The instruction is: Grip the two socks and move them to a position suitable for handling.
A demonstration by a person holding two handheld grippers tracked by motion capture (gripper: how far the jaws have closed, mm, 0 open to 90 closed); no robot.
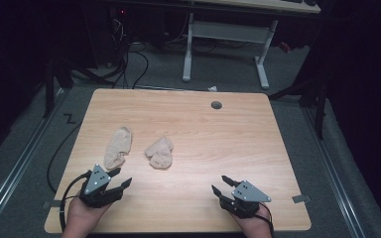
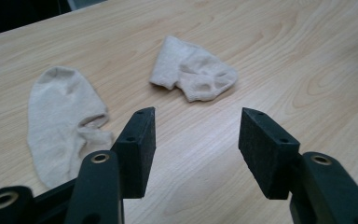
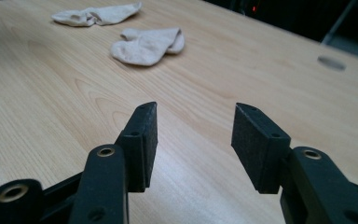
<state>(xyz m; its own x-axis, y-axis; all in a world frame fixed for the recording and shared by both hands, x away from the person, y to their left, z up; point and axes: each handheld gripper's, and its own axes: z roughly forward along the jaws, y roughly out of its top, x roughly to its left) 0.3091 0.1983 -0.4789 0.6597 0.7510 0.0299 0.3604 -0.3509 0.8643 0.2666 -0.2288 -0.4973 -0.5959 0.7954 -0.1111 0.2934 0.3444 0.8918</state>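
Basically nothing handled yet: both grippers empty, socks untouched.
Near edge: left gripper [image 1: 120, 179] and right gripper [image 1: 220, 185] sit with jaws spread wide, gripping nothing. Farther, left of centre on the table [image 1: 238, 144]: flat sock [image 1: 117, 147], crumpled sock [image 1: 159, 152] just beside it, apart; likely pairing or folding all left.

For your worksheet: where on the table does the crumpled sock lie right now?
In the high view the crumpled sock lies left of the table's middle, just right of the flat sock and apart from it.

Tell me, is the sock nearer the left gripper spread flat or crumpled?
Mostly flat: the left sock lies stretched along the table, only its cuff end rumpled.
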